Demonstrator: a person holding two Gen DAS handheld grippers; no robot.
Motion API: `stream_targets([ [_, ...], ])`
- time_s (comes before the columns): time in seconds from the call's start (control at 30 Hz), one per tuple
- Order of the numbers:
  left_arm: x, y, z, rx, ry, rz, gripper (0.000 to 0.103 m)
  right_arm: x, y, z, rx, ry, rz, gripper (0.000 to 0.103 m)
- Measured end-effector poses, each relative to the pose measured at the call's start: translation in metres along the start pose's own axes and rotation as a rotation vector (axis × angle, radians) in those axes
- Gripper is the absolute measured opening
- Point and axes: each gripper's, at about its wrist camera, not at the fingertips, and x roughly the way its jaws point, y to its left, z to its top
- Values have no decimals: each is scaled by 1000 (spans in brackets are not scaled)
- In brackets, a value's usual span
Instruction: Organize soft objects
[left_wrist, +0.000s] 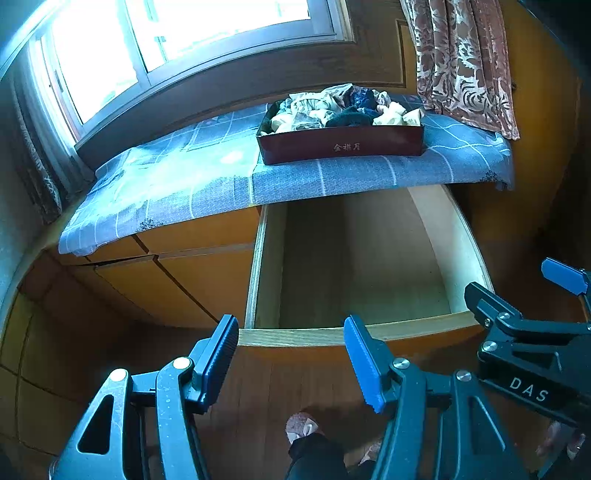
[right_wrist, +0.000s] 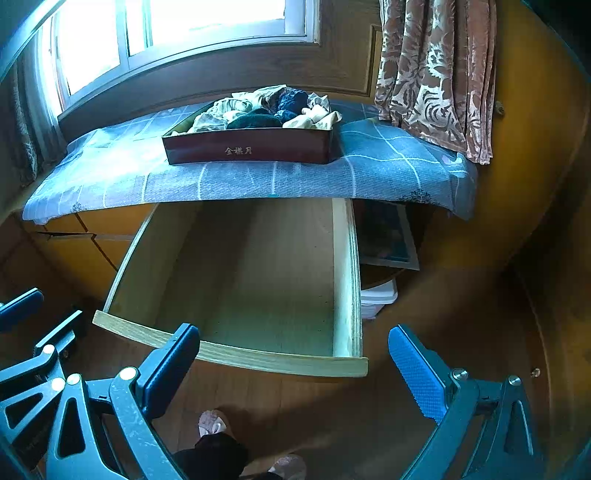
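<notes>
1. Since both grippers hang back over the floor in front of the pulled-out drawer (right_wrist: 258, 273), neither is touching anything. The left gripper (left_wrist: 291, 360) has its fingers spread apart with nothing between them, and same deal for the right gripper (right_wrist: 295, 373), which is spread even wider.

2. The soft stuff, a jumble of cloth pieces (left_wrist: 340, 109) in cream, dark blue and black, sits heaped in a dark red box (left_wrist: 341, 146) with gold lettering on its front wall. That box rests on the blue checked cloth (left_wrist: 207, 177) covering the cabinet top under the window (left_wrist: 177, 33), right above the drawer.

3. My guess why it's set up like that: the box is parked within easy reach and the drawer is out so there's a bare wooden bottom ready to take things. Nothing is visible lying in it.

4. Honestly this could be before sorting the pile into the drawer, or after everything got gathered into the box. Can't call it.

5. Somebody's slippered feet (right_wrist: 212, 422) show at the bottom.
</notes>
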Motion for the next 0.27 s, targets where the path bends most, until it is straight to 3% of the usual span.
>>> stream_targets([
  [0.27, 1, 2, 1, -7, -5, 14, 60, 2, 3, 1, -10, 6, 1, 103],
])
